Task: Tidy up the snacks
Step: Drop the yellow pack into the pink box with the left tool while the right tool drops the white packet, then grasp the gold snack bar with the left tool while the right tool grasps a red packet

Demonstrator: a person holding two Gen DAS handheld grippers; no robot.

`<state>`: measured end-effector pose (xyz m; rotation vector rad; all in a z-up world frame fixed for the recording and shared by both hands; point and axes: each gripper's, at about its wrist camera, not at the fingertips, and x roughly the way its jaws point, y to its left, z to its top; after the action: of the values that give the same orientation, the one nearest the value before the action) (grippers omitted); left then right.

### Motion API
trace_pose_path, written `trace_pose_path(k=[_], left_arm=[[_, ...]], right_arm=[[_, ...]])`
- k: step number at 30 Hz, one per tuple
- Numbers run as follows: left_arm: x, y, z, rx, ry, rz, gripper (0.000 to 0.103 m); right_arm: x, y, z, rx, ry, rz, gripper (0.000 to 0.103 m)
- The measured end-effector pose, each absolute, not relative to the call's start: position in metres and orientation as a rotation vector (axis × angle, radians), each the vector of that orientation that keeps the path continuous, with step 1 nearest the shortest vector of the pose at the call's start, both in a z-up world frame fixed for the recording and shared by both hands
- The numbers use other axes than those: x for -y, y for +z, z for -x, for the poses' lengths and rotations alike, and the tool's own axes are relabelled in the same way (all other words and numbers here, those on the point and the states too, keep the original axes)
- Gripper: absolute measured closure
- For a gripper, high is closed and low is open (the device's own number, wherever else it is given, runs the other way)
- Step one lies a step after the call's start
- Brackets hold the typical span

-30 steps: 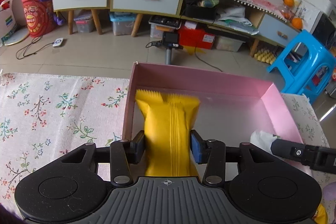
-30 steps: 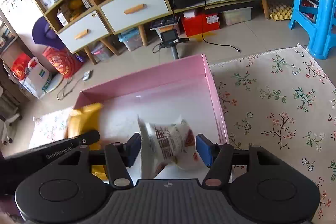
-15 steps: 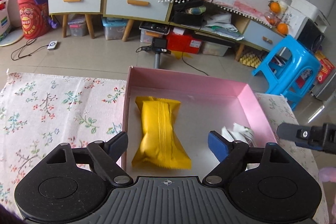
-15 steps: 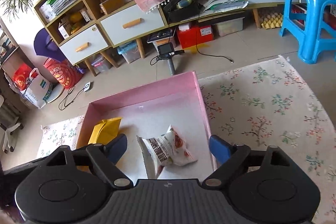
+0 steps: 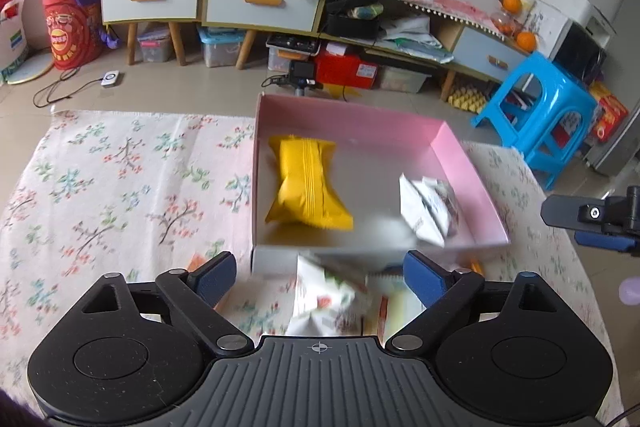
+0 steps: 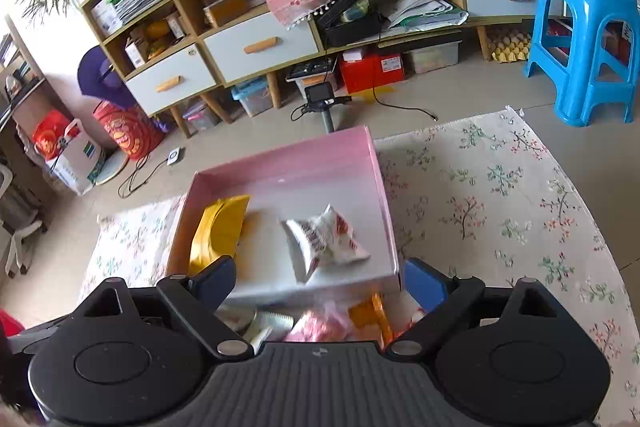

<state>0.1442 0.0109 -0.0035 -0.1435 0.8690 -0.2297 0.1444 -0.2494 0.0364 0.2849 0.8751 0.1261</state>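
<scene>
Two snacks already lie in the pink box [image 5: 460,155]: the yellow packet [image 5: 306,187] toward its left side and the white packet [image 6: 326,241] toward its right. The left gripper [image 5: 318,277] and right gripper [image 6: 316,283] each have their fingers spread wide and opening, gripping nothing. More loose snacks [image 6: 332,321] wait on the floral counter [image 5: 120,179] just in front of the box, so most of the sorting seems left.

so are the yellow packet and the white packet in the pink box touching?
Apart. The left wrist view shows bare box floor between the yellow packet and the white packet inside the pink box.
</scene>
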Motion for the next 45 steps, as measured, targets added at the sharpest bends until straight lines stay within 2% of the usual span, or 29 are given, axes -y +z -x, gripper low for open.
trace_pose_path(k=[9, 13, 24, 38, 45], left_arm=[[-0.009, -0.003, -0.106, -0.887, -0.237, 0.043, 0.008], [-0.013, -0.009, -0.091, -0.906, -0.237, 0.047, 0.005], [-0.034, -0.021, -0.062, -0.912, -0.249, 0.052, 0.004], [-0.057, -0.047, -0.054, -0.870, -0.257, -0.007, 0.004], [-0.072, -0.071, -0.065, -0.870, -0.227, 0.080, 0.007]], right_arm=[[0.240, 0.032, -0.114, -0.888, 0.140, -0.241, 0.016], [0.235, 0.029, -0.101, -0.881, 0.149, -0.229, 0.014], [0.219, 0.011, -0.071, -0.849, 0.186, -0.113, 0.011], [0.197, -0.014, -0.050, -0.806, 0.259, 0.084, 0.010], [0.173, -0.024, -0.049, -0.803, 0.361, 0.079, 0.010]])
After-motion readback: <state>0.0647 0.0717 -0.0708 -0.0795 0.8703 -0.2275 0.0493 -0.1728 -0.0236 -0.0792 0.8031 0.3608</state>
